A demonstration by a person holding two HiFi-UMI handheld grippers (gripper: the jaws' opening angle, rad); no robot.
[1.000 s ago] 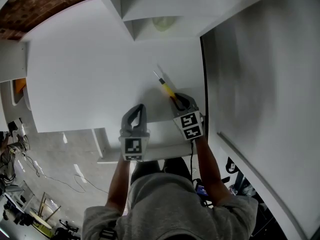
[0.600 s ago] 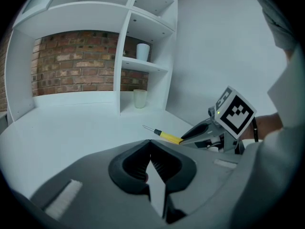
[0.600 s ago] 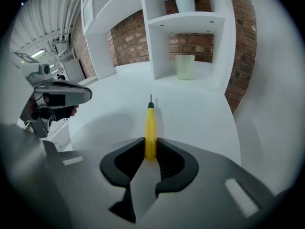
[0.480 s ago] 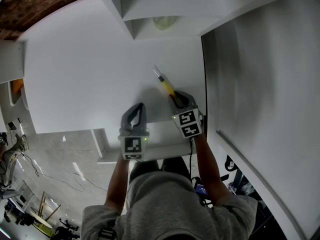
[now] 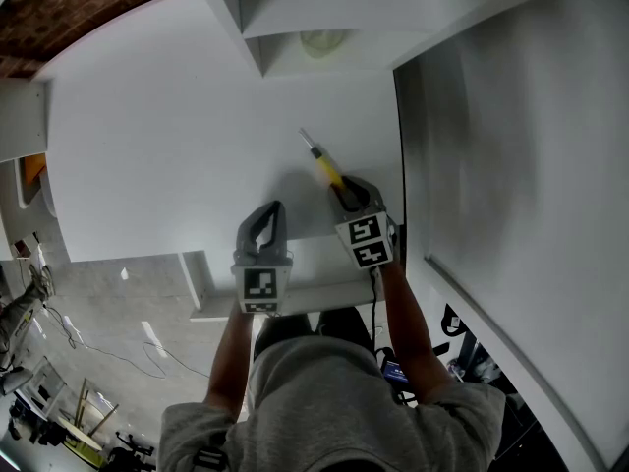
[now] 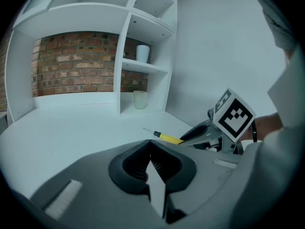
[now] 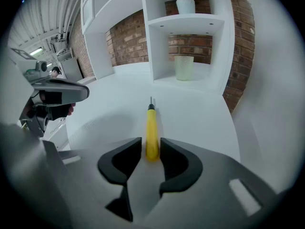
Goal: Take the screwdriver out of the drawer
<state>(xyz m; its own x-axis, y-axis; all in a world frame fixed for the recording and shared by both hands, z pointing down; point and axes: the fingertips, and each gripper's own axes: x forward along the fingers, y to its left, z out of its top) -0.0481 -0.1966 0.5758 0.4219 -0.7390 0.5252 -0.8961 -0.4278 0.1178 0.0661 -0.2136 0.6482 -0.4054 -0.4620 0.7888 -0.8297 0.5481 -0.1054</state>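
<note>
The yellow-handled screwdriver lies on the white tabletop, its metal tip pointing away from me. My right gripper stands over the handle's rear end. In the right gripper view the handle sits between the jaws of the right gripper; the jaws are opening and a thin gap shows on each side. My left gripper rests to the left, apart from the screwdriver. Seen in its own view, the left gripper is shut with nothing in it, and the screwdriver lies beyond it.
A white shelf unit stands at the table's far end, with a pale cup in the lower compartment and a white cup above it. A white wall panel runs along the right. A white ledge sits below the table's near edge.
</note>
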